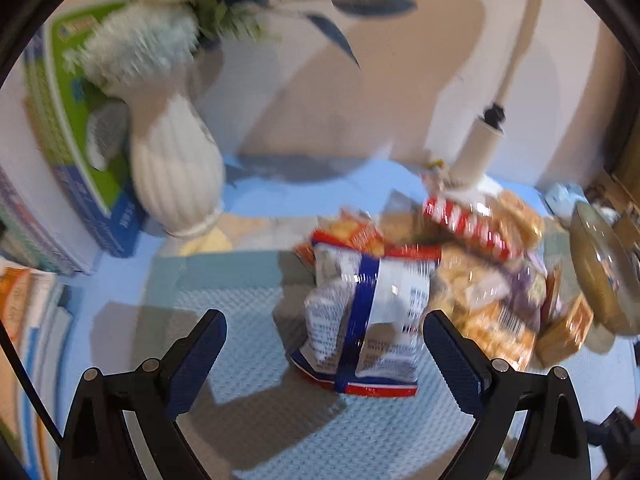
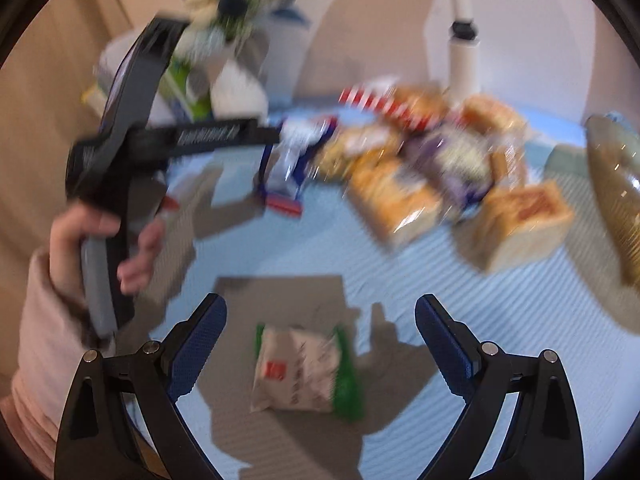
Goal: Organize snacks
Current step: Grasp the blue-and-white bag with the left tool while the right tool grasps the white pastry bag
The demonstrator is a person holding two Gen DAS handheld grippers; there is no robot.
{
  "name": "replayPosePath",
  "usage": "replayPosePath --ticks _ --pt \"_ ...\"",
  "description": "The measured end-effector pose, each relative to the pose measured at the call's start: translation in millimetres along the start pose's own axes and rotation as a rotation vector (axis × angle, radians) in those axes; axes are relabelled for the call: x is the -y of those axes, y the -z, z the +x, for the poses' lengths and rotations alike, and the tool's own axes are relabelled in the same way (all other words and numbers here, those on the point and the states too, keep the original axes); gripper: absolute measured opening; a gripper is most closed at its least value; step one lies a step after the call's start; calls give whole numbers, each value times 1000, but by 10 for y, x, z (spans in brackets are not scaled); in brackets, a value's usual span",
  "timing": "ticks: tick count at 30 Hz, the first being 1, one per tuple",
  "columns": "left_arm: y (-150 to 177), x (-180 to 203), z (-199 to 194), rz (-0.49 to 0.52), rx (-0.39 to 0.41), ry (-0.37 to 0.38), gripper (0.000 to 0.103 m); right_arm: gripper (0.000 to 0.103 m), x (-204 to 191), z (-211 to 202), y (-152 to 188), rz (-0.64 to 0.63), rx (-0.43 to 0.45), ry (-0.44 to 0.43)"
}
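A white, blue and red snack packet (image 1: 368, 320) lies on the blue mat between my open left gripper's (image 1: 324, 340) fingers, near the right one; it also shows in the right wrist view (image 2: 288, 164). Behind it sits a pile of orange and purple snack packets (image 1: 480, 264), also in the right wrist view (image 2: 436, 160). My right gripper (image 2: 320, 320) is open and empty above a white and green packet (image 2: 304, 368) lying alone on the mat. The left gripper body (image 2: 132, 152), held by a hand, shows in the right wrist view.
A white ribbed vase (image 1: 172, 168) with flowers stands at the back left beside stacked boxes (image 1: 68, 128). A white lamp post (image 1: 480, 144) rises behind the pile. A glass bowl (image 1: 600, 272) sits at the right edge, also in the right wrist view (image 2: 616, 184).
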State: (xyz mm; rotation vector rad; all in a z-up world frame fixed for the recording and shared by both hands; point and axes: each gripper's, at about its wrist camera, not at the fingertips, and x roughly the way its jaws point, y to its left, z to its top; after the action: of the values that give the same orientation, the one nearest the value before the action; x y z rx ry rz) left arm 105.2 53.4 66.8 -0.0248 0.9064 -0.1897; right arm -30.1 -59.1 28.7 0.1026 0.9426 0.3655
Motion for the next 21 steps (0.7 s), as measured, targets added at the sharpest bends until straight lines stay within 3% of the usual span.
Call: replayPosePath --ticks 5,6,7,9,10,16,21 --pt "100 90 251 56 -23 58 98 96 -67 278 198 -7 -40 93" --pt "117 94 308 54 -24 61 98 101 -53 353 231 -3 -53 102" --pt "125 83 363 44 -26 65 103 103 -62 410 257 -20 -51 114" --pt "176 13 531 2 -32 87 103 103 -175 489 338 -138 5 176" --pt "211 2 567 0 -8 86 103 103 -211 500 336 -158 7 197" --pt "227 290 623 111 -38 -48 103 103 -140 490 336 -135 9 180" --pt "230 251 635 92 -38 -25 103 103 -140 498 349 -137 9 182"
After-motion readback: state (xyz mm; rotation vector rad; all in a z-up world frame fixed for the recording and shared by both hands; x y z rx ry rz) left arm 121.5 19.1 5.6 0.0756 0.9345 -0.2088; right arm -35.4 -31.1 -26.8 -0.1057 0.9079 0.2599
